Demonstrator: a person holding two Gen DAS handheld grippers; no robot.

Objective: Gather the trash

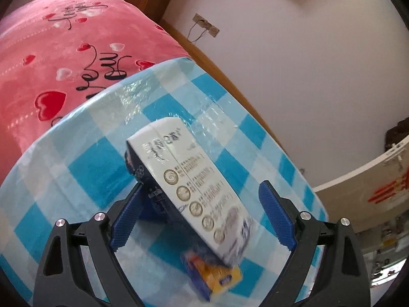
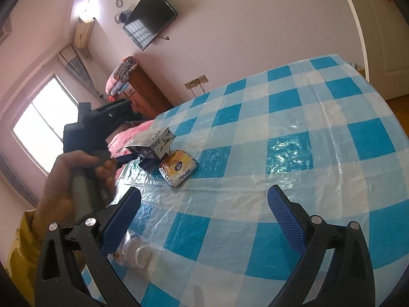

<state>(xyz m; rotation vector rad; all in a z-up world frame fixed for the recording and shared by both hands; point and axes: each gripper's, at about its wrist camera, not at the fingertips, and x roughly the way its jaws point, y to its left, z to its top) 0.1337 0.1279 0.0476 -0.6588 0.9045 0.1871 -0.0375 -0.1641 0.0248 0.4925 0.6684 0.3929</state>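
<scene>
On the checked table [image 1: 76, 174], your left gripper [image 1: 202, 199] stands wide, jaws on either side of the carton [image 1: 189, 179], which lies tilted between the blue pads [image 1: 125, 220]. The left pad looks near or against the carton's dark side; the right pad is clear of it, so no grip. A yellow tissue pack [image 1: 222, 278] lies just beside the carton's near end, blurred. Pink blanket [image 1: 56, 58] sits beyond the table edge.

In the right wrist view, your right gripper [image 2: 204, 222] is also wide with nothing between the pads, hovering over the table [image 2: 281, 128]. Carton [image 2: 153, 143] and tissue pack [image 2: 179, 170] lie near the far-left edge, close together. Your left hand [image 2: 69, 186] holds the other gripper's handle. A plastic bottle [image 2: 135, 250] lies behind the left pad of your right gripper. TV [image 2: 149, 18] on the wall.
</scene>
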